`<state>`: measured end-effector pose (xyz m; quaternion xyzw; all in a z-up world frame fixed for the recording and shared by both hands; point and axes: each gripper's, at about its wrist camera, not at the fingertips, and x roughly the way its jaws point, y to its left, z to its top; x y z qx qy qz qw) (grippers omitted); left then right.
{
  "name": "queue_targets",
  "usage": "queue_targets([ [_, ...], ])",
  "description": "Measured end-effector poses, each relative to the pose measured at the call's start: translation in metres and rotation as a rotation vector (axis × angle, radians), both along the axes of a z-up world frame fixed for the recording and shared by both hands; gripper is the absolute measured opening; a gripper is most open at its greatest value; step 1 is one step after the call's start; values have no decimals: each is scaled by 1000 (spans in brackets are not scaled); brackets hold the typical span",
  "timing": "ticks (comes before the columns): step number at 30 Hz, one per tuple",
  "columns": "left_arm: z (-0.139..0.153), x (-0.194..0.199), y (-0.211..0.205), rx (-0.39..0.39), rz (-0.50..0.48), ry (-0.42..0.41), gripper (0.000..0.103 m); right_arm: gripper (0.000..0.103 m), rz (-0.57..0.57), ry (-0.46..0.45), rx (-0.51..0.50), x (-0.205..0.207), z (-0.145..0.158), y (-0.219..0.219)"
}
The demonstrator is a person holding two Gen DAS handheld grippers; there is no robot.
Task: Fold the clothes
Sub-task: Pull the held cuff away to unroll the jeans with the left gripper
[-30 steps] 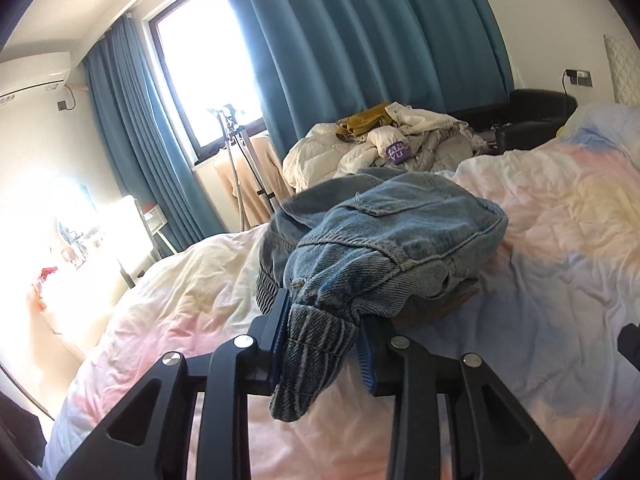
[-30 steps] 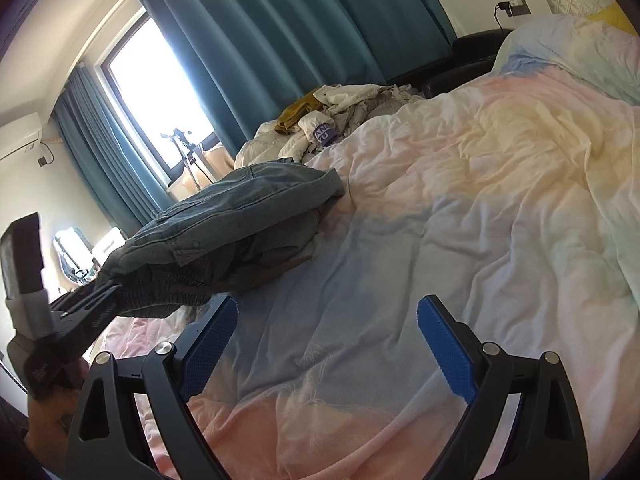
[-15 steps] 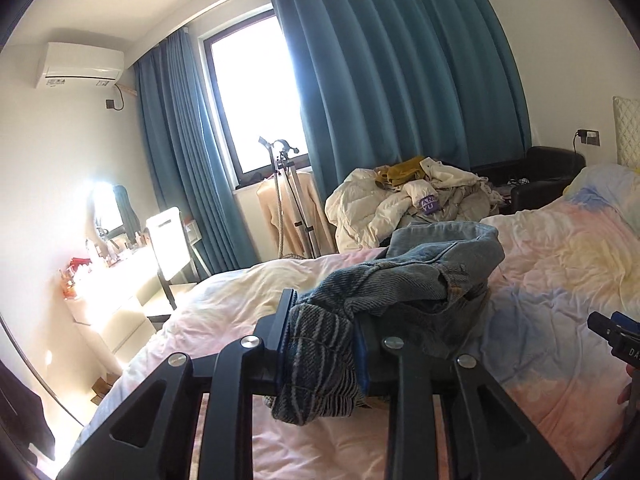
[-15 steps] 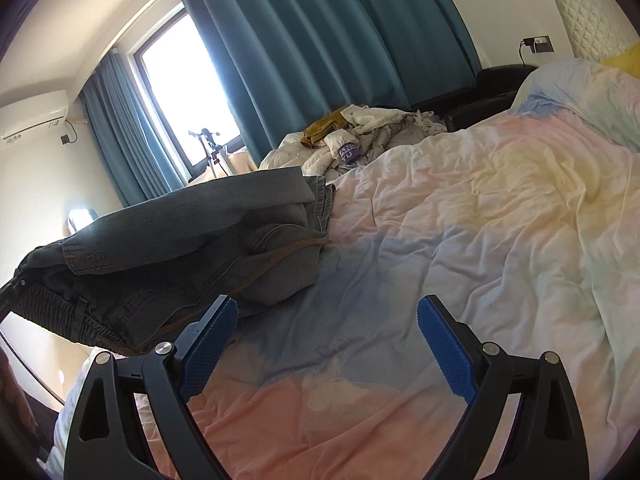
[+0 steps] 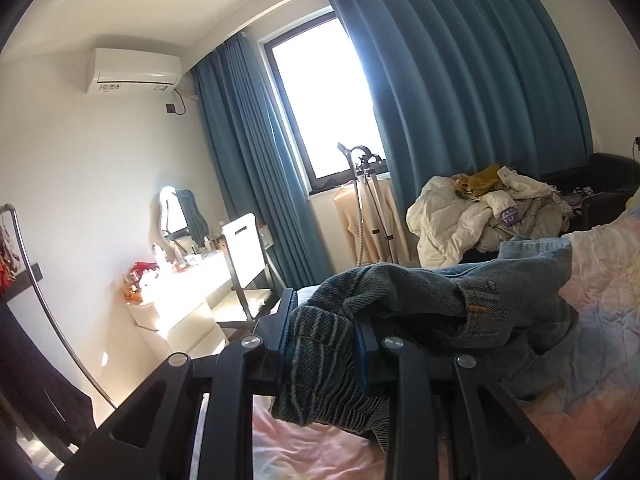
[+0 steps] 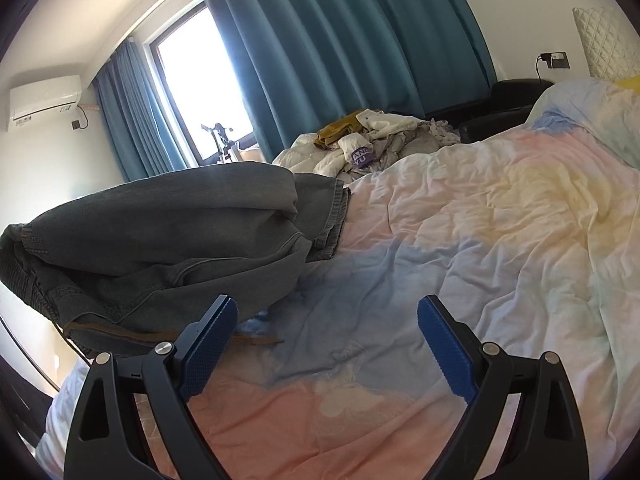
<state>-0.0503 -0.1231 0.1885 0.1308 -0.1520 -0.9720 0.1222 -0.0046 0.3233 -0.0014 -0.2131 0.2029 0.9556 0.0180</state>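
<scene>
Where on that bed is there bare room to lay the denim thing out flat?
Free: the duvet right of the denim jacket, up toward the pillow. Crowded: the clothes pile at the far edge by the curtain.

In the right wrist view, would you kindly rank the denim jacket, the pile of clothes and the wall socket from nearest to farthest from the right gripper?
1. Denim jacket, left, just beyond the right gripper.
2. Pile of clothes, past the bed's far edge.
3. Wall socket, upper right.

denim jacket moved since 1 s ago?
Yes. In the right wrist view the denim jacket, clamped by the left gripper, has lifted off the bedspread; its far edge now nearly reaches the window.
</scene>
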Motion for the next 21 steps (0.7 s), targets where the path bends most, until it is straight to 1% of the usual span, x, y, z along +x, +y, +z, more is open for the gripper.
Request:
queue_targets([
  [2, -6, -6, -16, -4, 34, 1, 26, 93, 7, -2, 8, -2, -1, -4],
  [4, -27, -9, -36, 18, 85, -20, 26, 93, 12, 0, 17, -4, -1, -6],
  [6, -57, -14, -59, 54, 138, -72, 26, 93, 18, 3, 18, -6, -1, -9],
  [10, -125, -12, -87, 163, 193, -188, 26, 93, 25, 10, 15, -10, -3, -10],
  [13, -155, -2, -100, 294, 190, -228, 26, 93, 29, 8, 6, -13, -4, -9],
  [16, -161, 8, -104, 398, 167, -218, 27, 93, 36, 0, 4, -15, -5, -10],
  [21, -151, 19, -103, 534, 130, -233, 29, 93, 47, -3, 9, -16, -5, -12],
])
